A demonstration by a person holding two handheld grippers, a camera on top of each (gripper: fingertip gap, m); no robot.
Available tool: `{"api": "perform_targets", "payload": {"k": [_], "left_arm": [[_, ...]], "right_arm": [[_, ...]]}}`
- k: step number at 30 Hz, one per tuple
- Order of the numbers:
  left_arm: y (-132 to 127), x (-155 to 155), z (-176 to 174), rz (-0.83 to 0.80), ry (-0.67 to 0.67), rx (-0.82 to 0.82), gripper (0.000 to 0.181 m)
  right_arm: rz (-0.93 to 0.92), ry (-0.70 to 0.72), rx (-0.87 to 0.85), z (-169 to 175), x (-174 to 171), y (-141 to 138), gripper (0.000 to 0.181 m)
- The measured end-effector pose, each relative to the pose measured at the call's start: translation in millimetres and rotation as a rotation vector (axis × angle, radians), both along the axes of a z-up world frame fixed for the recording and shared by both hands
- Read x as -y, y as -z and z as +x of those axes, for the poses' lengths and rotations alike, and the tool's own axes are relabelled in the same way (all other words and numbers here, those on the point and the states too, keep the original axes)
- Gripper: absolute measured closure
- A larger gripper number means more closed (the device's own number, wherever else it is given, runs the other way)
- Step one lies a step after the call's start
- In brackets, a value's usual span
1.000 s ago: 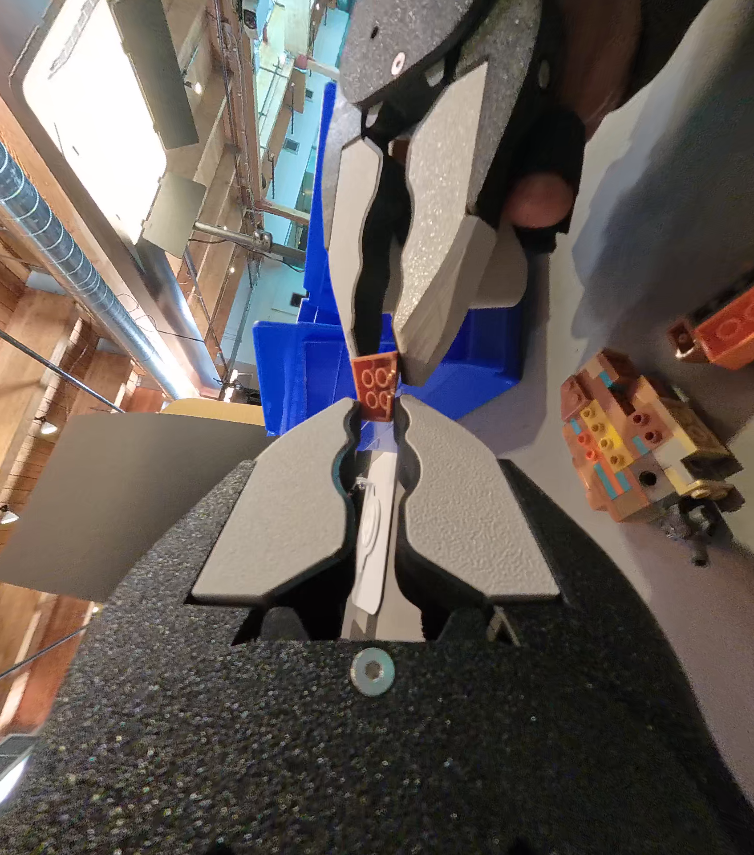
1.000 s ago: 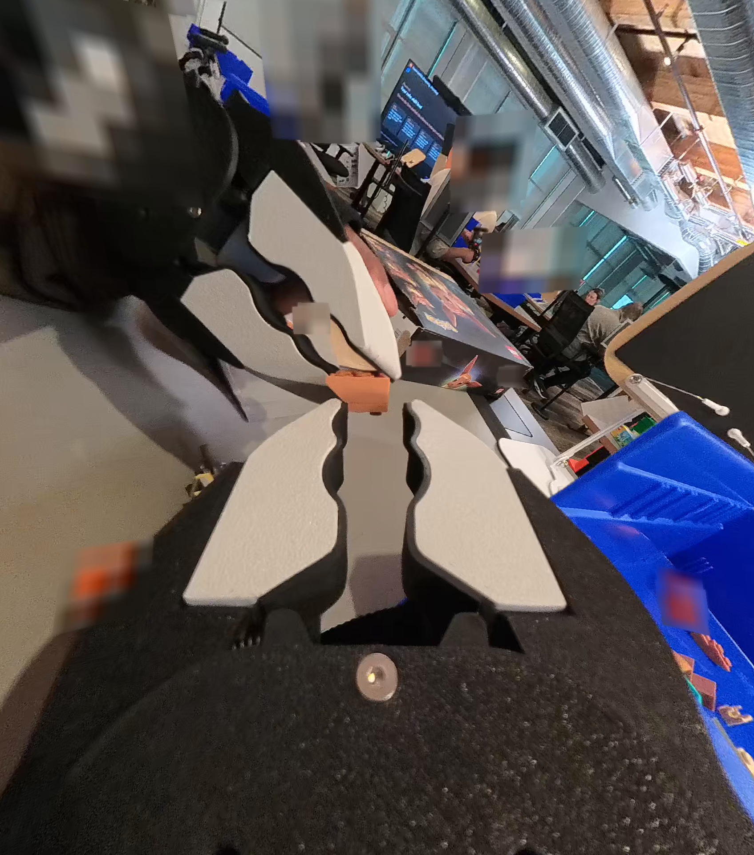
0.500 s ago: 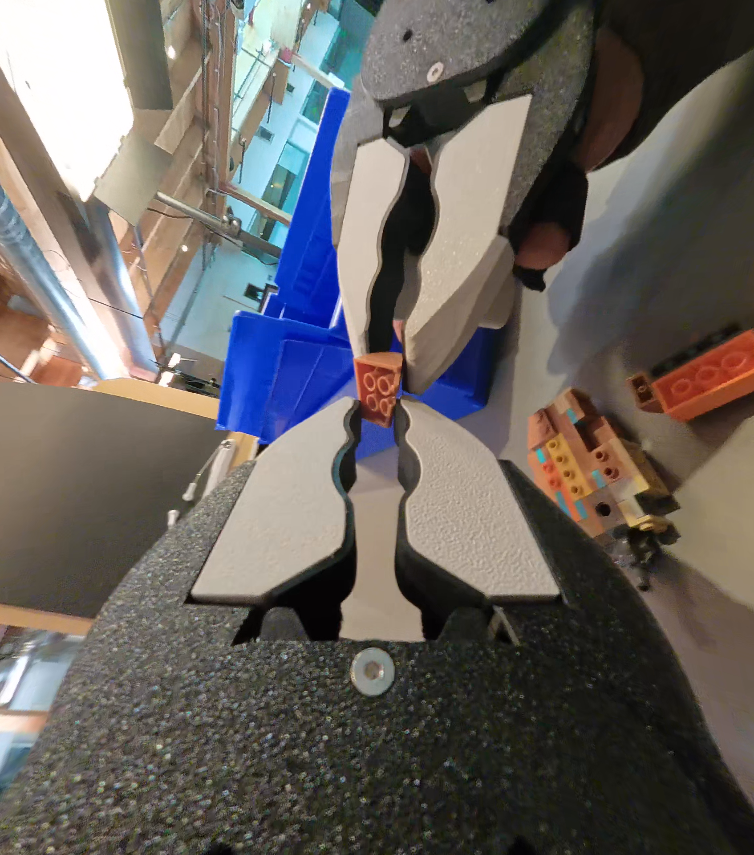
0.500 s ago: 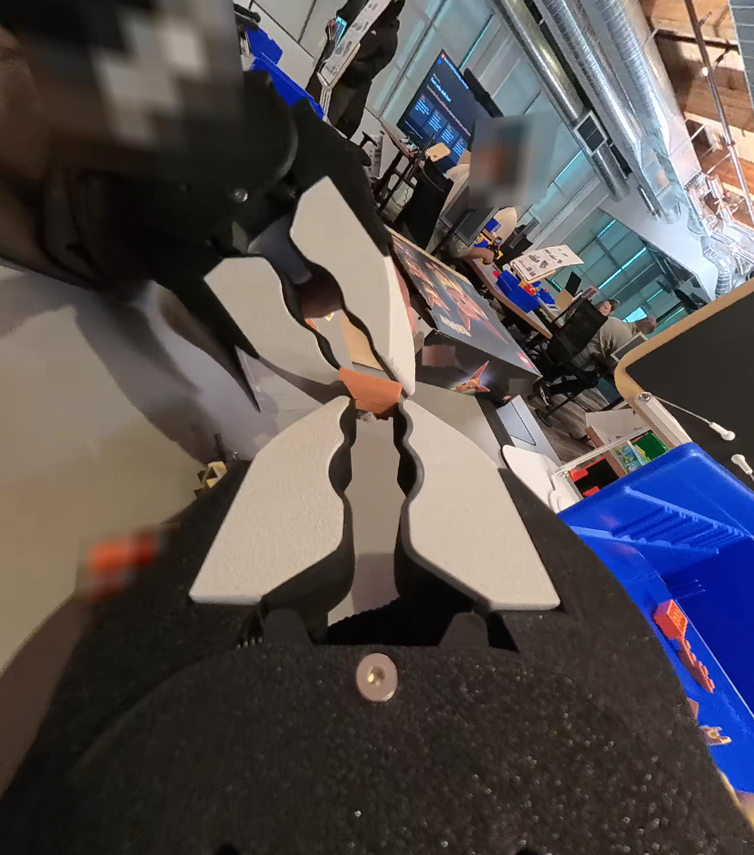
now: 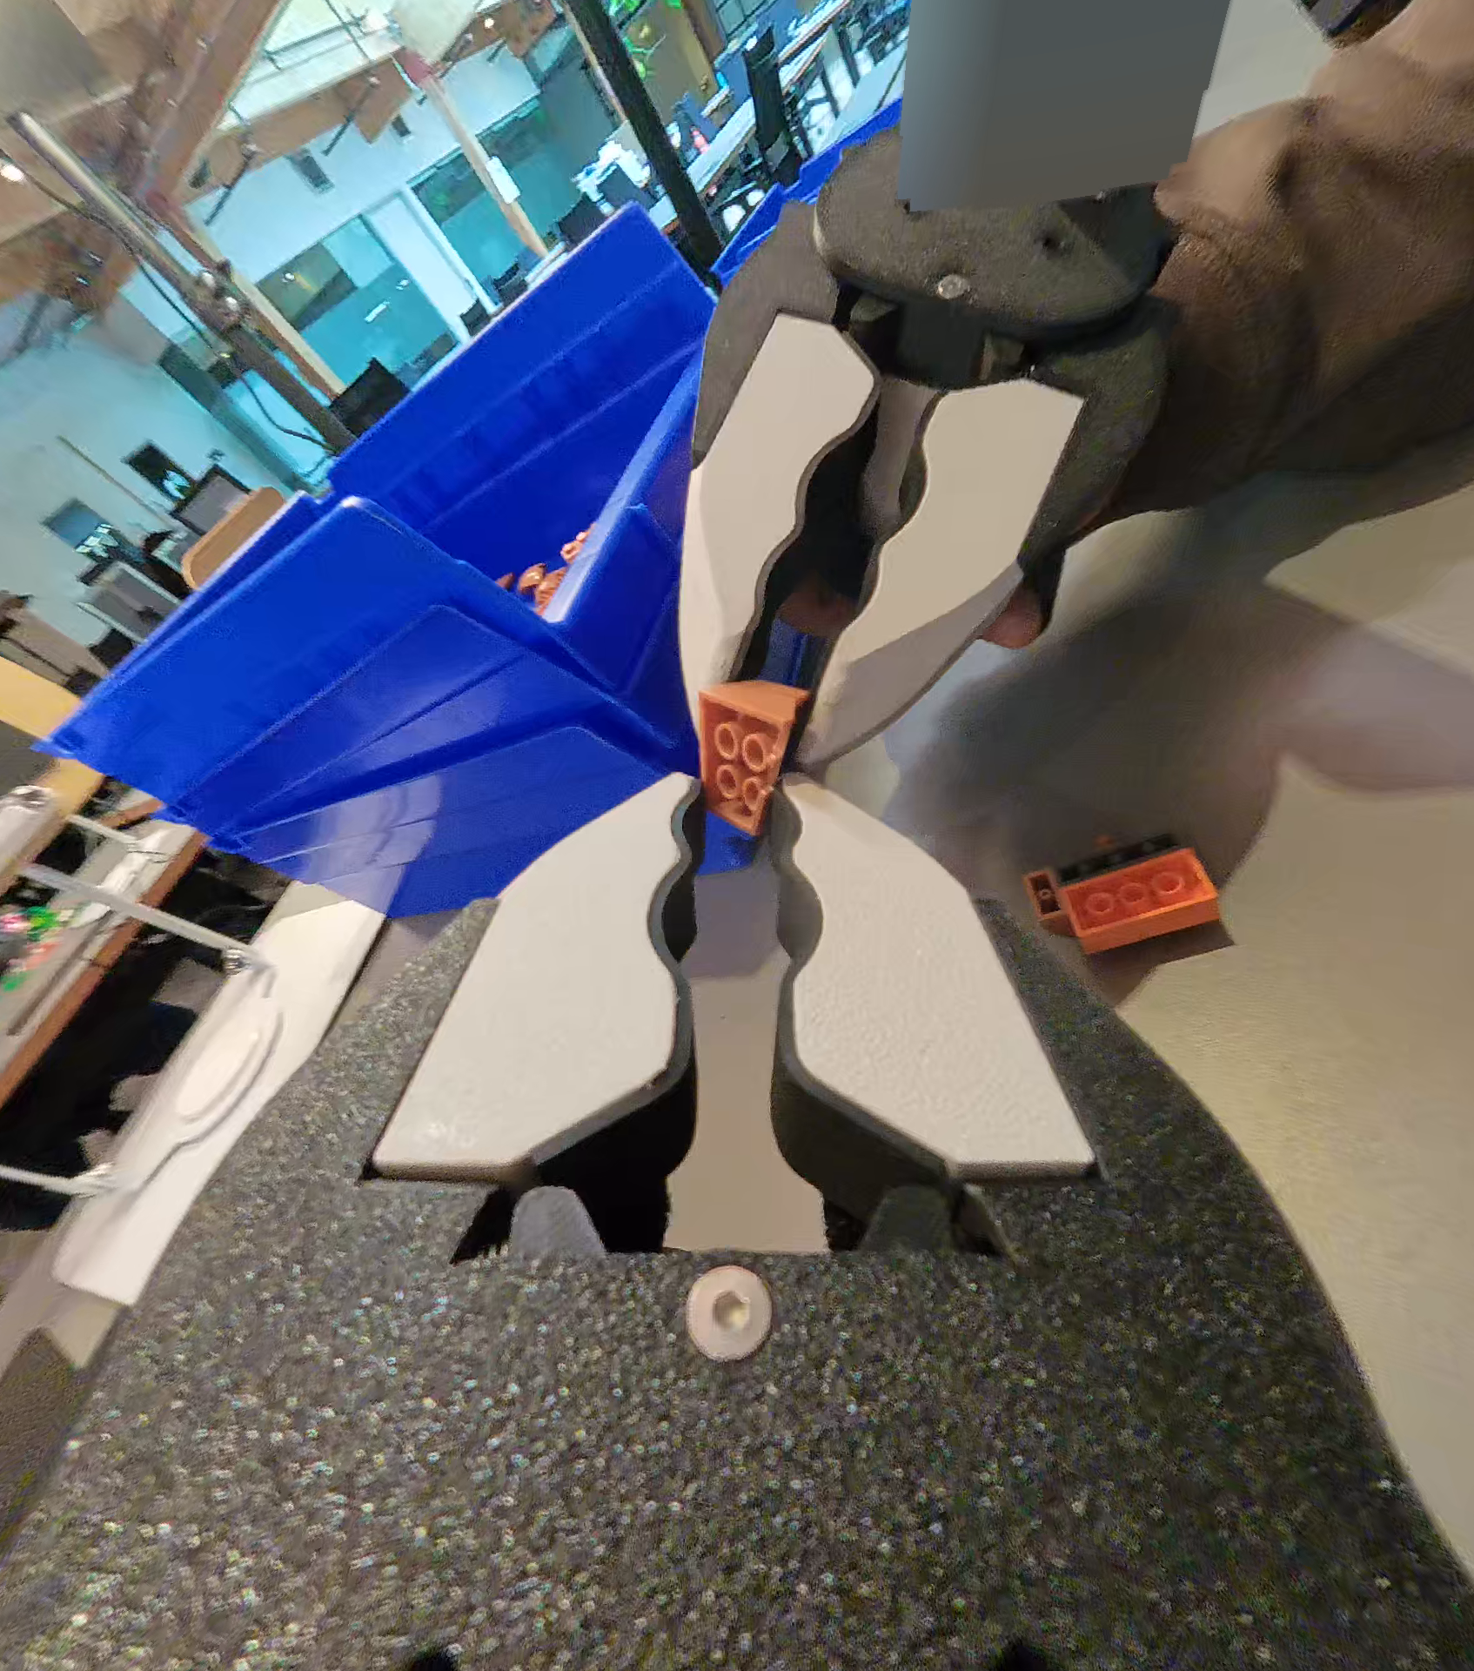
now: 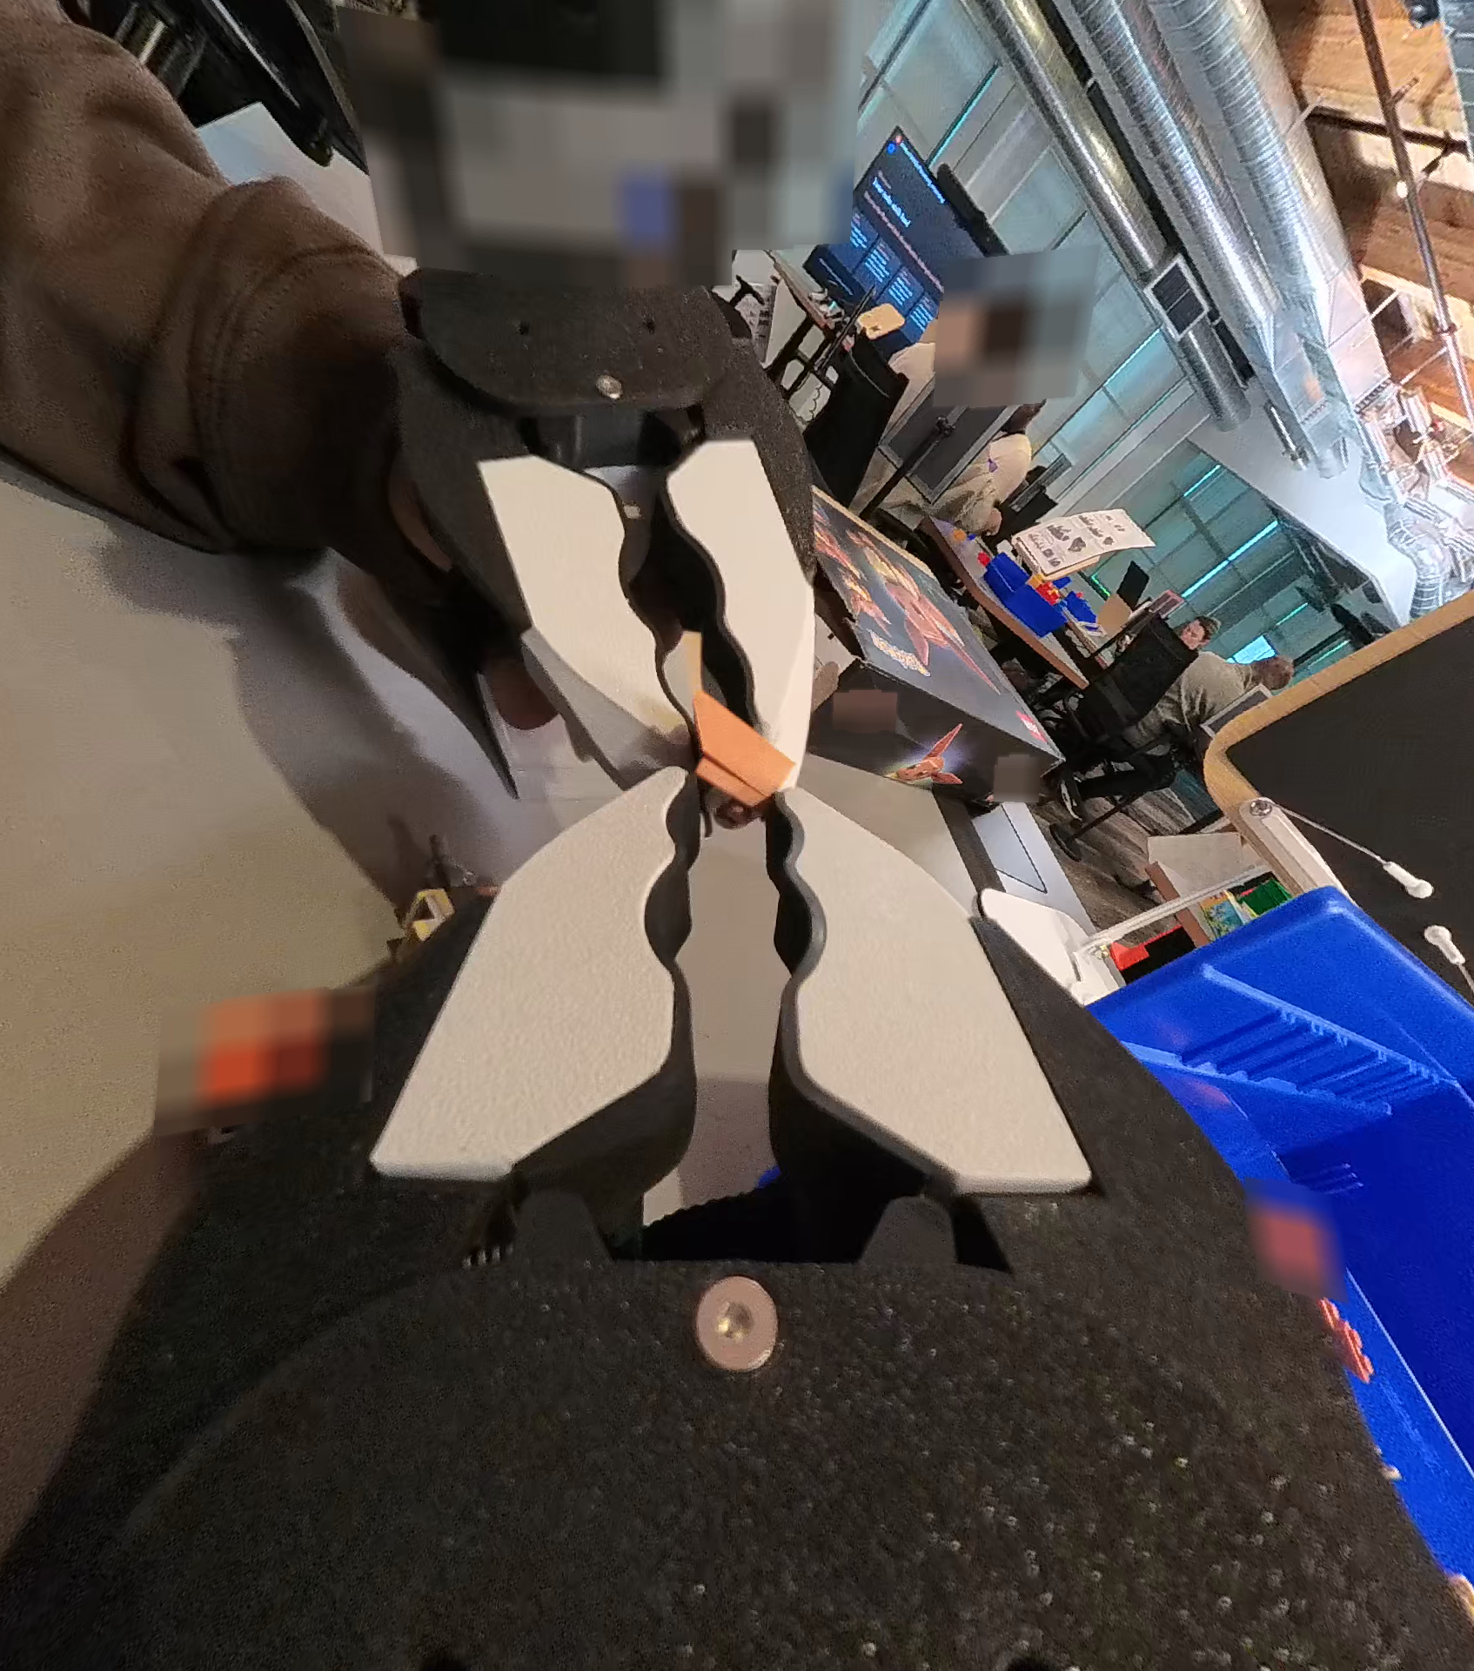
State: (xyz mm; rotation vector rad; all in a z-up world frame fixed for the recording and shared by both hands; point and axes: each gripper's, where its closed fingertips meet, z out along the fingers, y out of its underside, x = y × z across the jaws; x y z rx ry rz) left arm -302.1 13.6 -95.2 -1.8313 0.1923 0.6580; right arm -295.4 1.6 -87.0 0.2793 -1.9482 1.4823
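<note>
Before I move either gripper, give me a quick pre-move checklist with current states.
1. Left gripper shut on the small orange brick: ok.
2. Right gripper shut on the same brick from the opposite end: ok, as far as both views show.
3. Grip depth: not ok. Both grippers pinch the brick with their fingertips only.
4. Brick off the grey table: ok, it is held in the air.
5. Clearance to the blue bins behind the brick: cannot tell.
6. Long orange brick lying on the table, apart from both grippers: ok.
</note>
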Motion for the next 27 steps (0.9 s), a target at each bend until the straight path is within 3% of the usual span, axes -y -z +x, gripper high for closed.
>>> {"api": "perform_targets", "payload": {"k": [5, 20, 27], "left_arm": [[0, 0, 0, 0.021, 0.017, 0.054, 0.168], [5, 7, -23, -0.216, -0.248, -0.486, 0.169], [2, 9, -24, -0.202, -0.258, -0.505, 0.169]], "right_arm": [[-0.015, -0.007, 0.018, 1, 1, -1, 0.167], [-0.006, 0.093, 0.051, -11, 4, 4, 0.158], [-0.012, 0.102, 0.077, -13, 4, 2, 0.159]]}}
